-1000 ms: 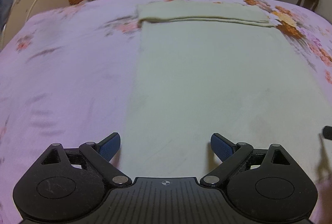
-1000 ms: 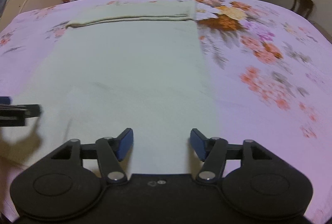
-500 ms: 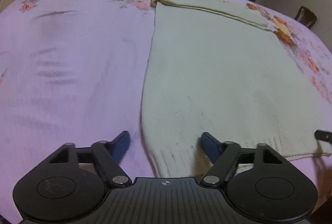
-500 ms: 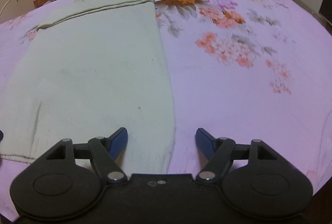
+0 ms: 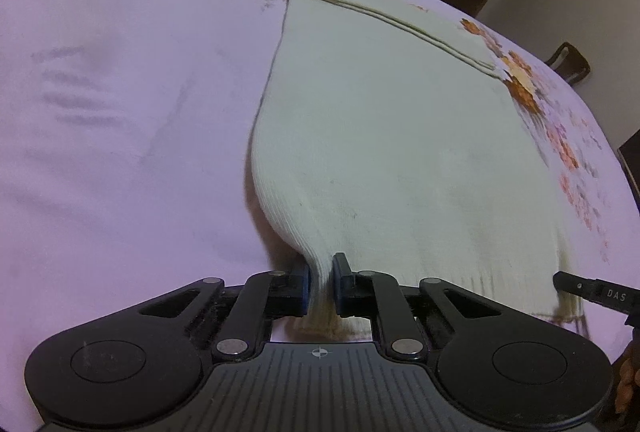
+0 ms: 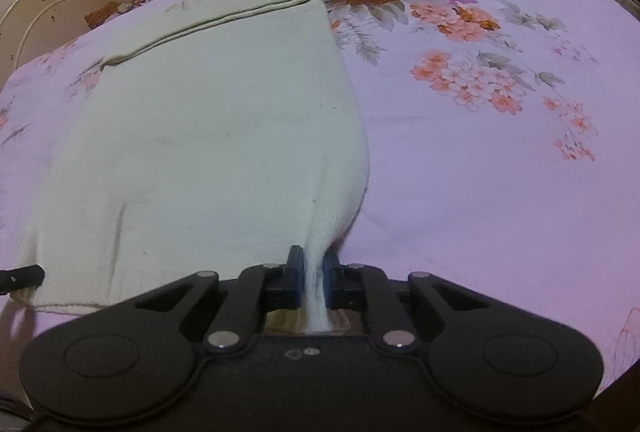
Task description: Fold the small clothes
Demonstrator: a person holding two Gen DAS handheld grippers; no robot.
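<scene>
My left tongs (image 5: 320,282) and right tongs (image 6: 312,280) have just closed, each clamped on a near corner of the cream knit garment (image 5: 392,151), which lies flat on the floral bed (image 5: 120,111).

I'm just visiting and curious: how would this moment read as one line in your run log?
stage: corners gripped | left gripper: just closed on cream knit garment near-left corner | right gripper: just closed on near-right corner | far end: folded over | surface: floral bedsheet
</scene>
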